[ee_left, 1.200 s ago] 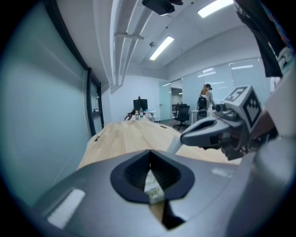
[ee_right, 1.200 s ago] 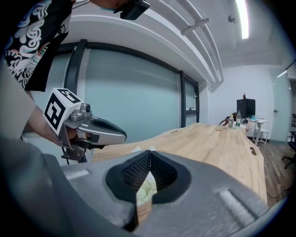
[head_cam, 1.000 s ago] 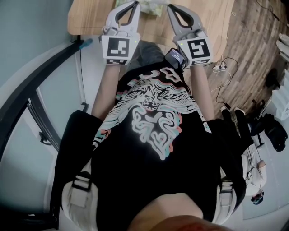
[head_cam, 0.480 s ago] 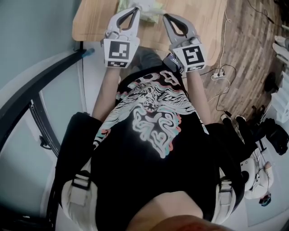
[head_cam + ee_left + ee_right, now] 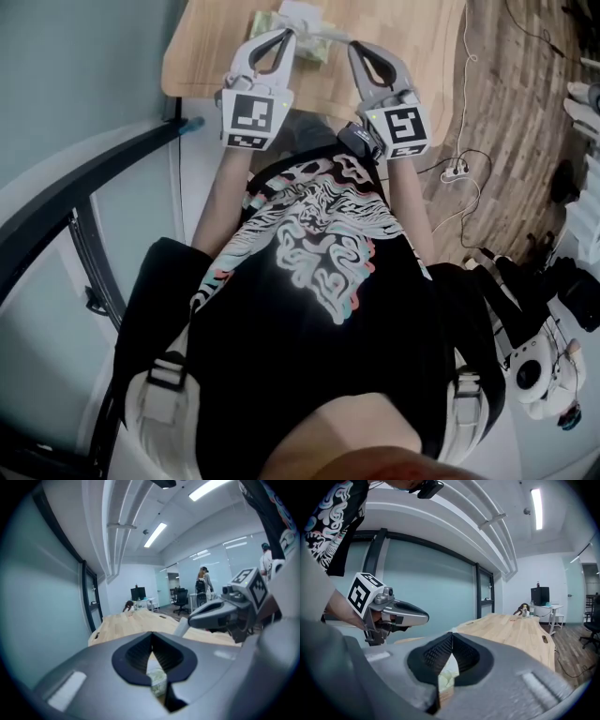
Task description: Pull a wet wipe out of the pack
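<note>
The pale wooden table [image 5: 403, 37] is the biggest thing ahead of me, smooth-grained with a rounded corner. I stand at its near edge so both tools can reach the one item on it.

My left gripper [image 5: 286, 34] and right gripper [image 5: 353, 47] are moulded grey plastic with dark ribbed pads. They angle in towards each other, and each carries its black-and-white marker cube near my hand. Both have their jaws pressed together at the tips with nothing caught between them. In each gripper view the small window behind the closed tips shows only what lies beyond.

That is the wet wipe pack [image 5: 314, 47] — a soft, pale green pouch with a whiter patch on top, lying flat on the table just beyond both tips. I cannot tell whether either tip touches it.

I judge the pull has not begun. One claw will likely need to pin the slack pouch while the other opens for a wipe.
</note>
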Motion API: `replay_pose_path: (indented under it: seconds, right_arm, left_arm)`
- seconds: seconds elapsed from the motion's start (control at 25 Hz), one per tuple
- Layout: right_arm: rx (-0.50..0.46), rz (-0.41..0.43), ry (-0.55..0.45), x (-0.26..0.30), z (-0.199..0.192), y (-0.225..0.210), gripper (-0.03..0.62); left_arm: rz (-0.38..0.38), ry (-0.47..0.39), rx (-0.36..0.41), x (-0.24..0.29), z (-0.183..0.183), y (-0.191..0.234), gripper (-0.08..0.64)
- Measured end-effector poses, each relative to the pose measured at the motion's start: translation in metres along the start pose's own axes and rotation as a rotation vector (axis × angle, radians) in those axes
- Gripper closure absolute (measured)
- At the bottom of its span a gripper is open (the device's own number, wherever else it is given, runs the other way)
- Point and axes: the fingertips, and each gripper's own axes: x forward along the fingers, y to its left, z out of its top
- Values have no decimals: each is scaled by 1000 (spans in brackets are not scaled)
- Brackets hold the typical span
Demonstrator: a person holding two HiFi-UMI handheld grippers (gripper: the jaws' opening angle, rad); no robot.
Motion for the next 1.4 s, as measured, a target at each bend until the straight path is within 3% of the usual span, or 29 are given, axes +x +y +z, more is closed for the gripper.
replay_pose_path:
  seconds: [0.36,0.8,1.16,1.4]
  right_arm:
    - [30,-53,10,-13,-4,-37,591]
    - [69,-87,18,-21,-12,-48,591]
    - [158,-126,-2,-27,-14,-65,591]
    - [149,-146,-6,-28,-17,-73,591]
  left_arm:
    - [-23,7,17,28,19,-11,574]
    - [-33,23,8,29,12,-18,574]
    - [-33,40,-4,34,5,-15,574]
    - [-39,48,-6,41,-2,-14,574]
